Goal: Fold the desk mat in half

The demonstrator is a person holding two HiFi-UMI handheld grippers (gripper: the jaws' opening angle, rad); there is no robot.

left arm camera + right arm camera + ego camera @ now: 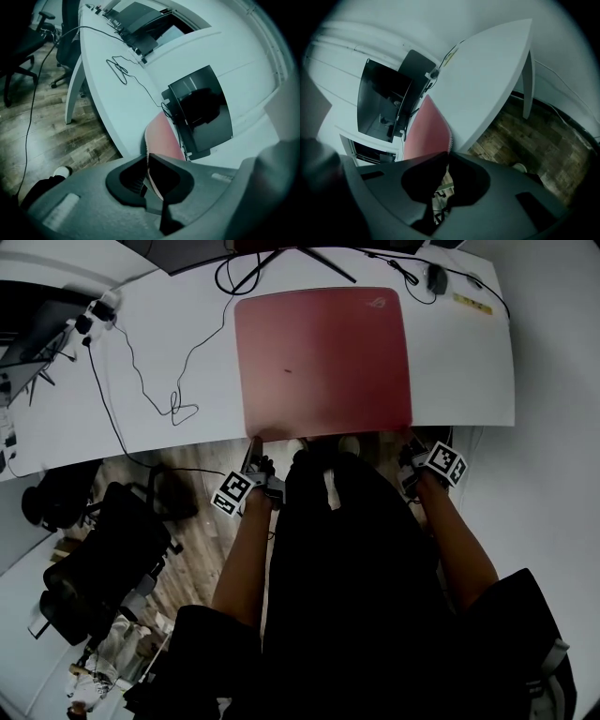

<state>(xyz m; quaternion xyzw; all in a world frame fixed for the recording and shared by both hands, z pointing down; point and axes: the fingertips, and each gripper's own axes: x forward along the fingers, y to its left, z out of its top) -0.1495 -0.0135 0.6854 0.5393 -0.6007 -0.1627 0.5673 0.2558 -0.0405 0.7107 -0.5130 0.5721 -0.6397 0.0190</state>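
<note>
Pinching both near corners of red desk mat [323,357]: left gripper [147,159] closed thin on near-left corner, right gripper [449,157] same on near-right. Mat flat on white desk [169,343], near edge at desk rim. Risks, my read: bite is shallow, so a corner could slip on lift; uneven L/R lift skews fold; mat may slide into far cables [230,277].
</note>
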